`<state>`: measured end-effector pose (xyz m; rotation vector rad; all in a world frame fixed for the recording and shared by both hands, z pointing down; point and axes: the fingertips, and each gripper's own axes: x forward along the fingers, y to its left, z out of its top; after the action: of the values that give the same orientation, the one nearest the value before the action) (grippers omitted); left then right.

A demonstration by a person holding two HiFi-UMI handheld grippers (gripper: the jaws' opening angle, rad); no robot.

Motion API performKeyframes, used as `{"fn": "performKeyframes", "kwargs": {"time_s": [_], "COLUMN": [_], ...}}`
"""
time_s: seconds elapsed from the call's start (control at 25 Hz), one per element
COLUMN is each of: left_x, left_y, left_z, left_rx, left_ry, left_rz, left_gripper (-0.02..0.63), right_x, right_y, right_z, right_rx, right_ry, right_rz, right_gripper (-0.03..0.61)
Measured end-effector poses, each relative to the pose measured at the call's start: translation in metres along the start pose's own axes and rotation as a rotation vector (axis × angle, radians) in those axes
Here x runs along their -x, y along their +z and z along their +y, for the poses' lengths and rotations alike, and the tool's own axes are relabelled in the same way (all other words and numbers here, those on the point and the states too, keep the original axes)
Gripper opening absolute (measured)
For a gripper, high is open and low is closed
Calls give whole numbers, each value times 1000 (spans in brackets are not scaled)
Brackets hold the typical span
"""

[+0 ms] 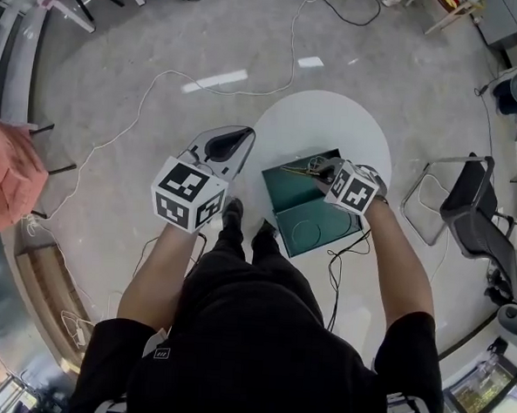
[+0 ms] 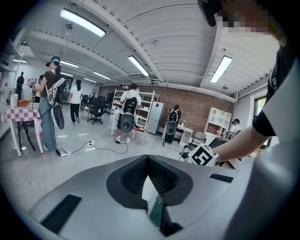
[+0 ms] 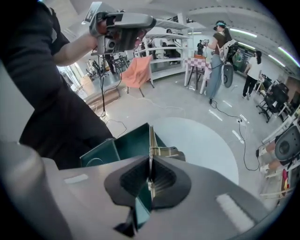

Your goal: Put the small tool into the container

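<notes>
Right hand-held gripper (image 3: 150,164) with small tool (image 3: 151,137) over container (image 1: 292,193)

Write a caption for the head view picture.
Right gripper holds a small metal tool over an open green box on a white table.

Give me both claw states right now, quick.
Left claw: closed, nothing in it.
Right claw: closed on the small tool.
</notes>
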<state>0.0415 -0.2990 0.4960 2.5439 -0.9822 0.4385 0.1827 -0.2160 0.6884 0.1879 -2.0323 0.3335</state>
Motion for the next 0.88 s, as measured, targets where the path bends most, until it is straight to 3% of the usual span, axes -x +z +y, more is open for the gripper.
{"fn": "performKeyframes", "kwargs": {"time_s": [0.56,0.88], "left_x": [18,25], "left_y": [-18,-25], "left_z": [19,21], "left_rx": [42,71], "left_ry": [45,34], "left_rz": [17,26], "left_gripper": [6,6], "right_x": [-62,-82], "right_y": [-28,-21], "right_z": [27,24], "right_rx": [228,170], "right_ry": [79,68], "right_rz": [258,265], "right_gripper": [14,28]}}
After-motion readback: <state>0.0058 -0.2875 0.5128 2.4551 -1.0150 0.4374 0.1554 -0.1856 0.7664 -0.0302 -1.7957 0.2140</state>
